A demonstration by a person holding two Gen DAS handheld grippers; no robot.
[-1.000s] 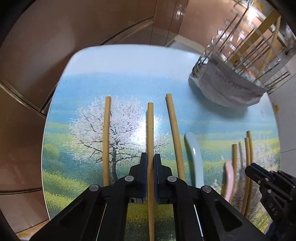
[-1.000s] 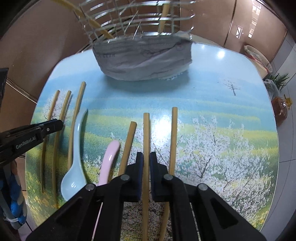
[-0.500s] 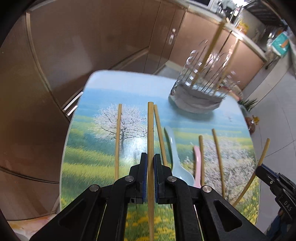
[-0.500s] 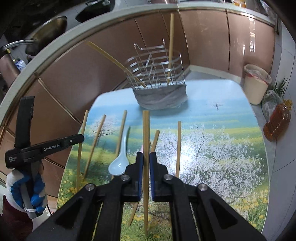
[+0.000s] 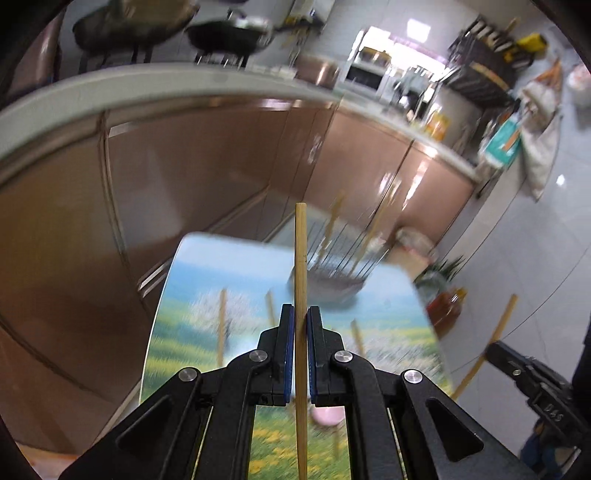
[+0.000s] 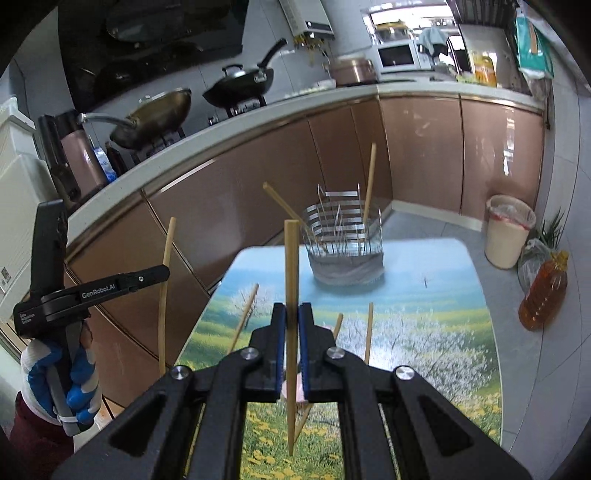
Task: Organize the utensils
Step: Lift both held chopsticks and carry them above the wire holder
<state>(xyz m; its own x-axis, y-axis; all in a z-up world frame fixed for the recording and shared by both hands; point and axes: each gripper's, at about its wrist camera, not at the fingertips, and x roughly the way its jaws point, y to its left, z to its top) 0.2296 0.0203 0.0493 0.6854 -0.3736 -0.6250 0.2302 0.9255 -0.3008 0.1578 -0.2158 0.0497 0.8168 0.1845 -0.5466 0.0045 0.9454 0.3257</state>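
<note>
Two grippers, left [image 5: 301, 321] marked "GenRobot.AI" and right [image 6: 291, 317], each clamp one bamboo chopstick [image 5: 300, 258], wire utensil rack [image 6: 345, 236] at twelve o'clock.

Daylight and a ceiling lamp [image 5: 419, 27] make both views bright. Glare streaks the glossy cabinet doors [image 6: 513, 155]. The left wrist view is smeared by motion blur across the table [image 5: 236, 295] and counter; the right wrist view is sharper. Fisheye bending curves straight edges, with dark vignetted corners.

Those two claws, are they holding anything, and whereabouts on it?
Yes. The left claw grips one chopstick near its middle; the right claw grips another chopstick, also roughly mid-length.
</note>
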